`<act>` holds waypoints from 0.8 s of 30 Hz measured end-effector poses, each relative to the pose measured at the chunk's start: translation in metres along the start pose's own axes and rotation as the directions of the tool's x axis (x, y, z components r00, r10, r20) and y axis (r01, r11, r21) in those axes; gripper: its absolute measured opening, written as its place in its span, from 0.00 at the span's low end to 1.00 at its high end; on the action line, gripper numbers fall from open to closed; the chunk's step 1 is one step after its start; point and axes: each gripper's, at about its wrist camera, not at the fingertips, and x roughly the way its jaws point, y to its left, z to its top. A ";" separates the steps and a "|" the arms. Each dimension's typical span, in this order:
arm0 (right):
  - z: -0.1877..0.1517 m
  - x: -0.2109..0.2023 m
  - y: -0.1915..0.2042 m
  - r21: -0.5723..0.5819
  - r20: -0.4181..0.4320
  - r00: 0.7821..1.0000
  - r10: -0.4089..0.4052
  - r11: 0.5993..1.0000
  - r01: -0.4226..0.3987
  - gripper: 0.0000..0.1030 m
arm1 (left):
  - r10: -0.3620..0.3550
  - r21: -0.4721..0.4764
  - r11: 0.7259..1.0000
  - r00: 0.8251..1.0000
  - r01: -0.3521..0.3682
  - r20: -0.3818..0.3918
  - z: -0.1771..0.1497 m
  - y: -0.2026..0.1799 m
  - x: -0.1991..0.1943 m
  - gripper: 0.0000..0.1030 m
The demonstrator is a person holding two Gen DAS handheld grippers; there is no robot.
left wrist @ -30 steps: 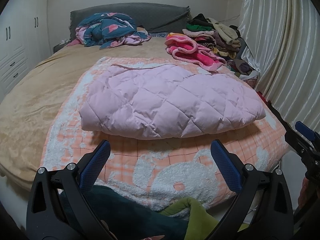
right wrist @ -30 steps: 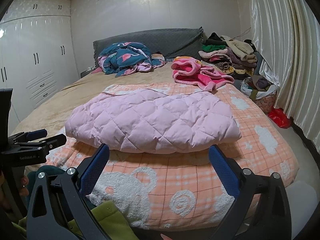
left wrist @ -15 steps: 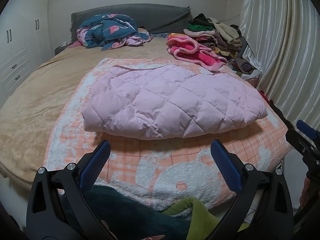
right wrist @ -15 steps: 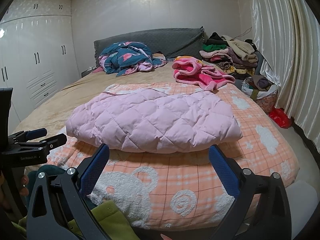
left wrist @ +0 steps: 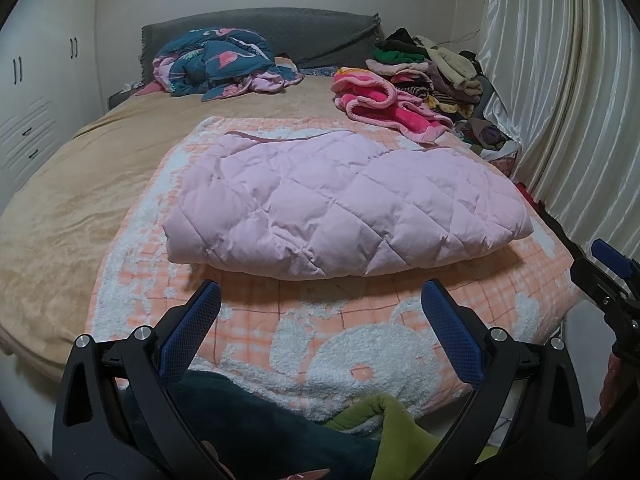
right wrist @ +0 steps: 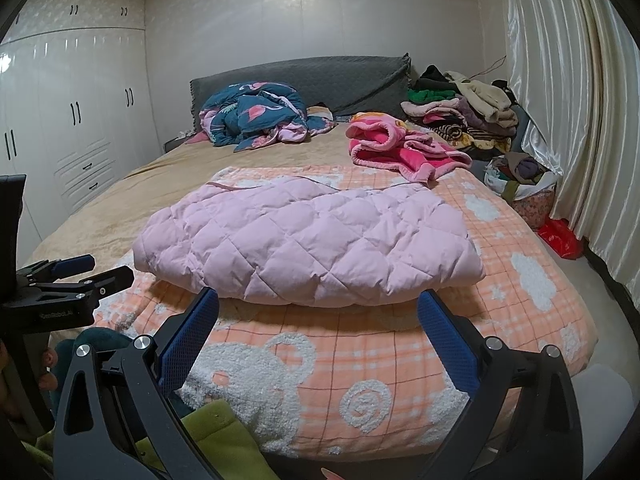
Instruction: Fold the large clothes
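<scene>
2 claws, the left gripper (left wrist: 320, 312) and the right gripper (right wrist: 318, 320), stay wide open and hold nothing. The pink quilted coat (left wrist: 340, 204) lies folded just ahead of both. Almost nothing has moved, so this fold looks finished.

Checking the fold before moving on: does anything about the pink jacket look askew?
Slightly: the pink quilted jacket lies folded on the peach checked blanket, but its dark-trimmed far edge runs uneven.
</scene>
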 end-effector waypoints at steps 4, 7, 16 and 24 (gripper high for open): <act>0.000 0.001 0.001 -0.003 -0.001 1.000 0.005 1.000 -0.005 0.96 | -0.005 0.006 1.000 1.000 0.005 0.005 0.000 -0.002 -0.002 0.91; -0.001 0.000 0.001 -0.005 -0.004 1.000 0.008 1.000 -0.008 0.96 | -0.009 0.008 1.000 1.000 0.009 0.007 0.000 -0.002 -0.002 0.91; -0.001 0.001 0.000 -0.006 -0.005 1.000 0.009 1.000 -0.009 0.96 | -0.004 0.015 1.000 1.000 0.004 0.006 0.000 -0.004 -0.003 0.91; -0.004 0.000 -0.002 0.001 -0.013 1.000 0.005 1.000 -0.005 0.96 | 0.009 0.028 1.000 1.000 -0.009 -0.008 -0.003 -0.003 0.002 0.91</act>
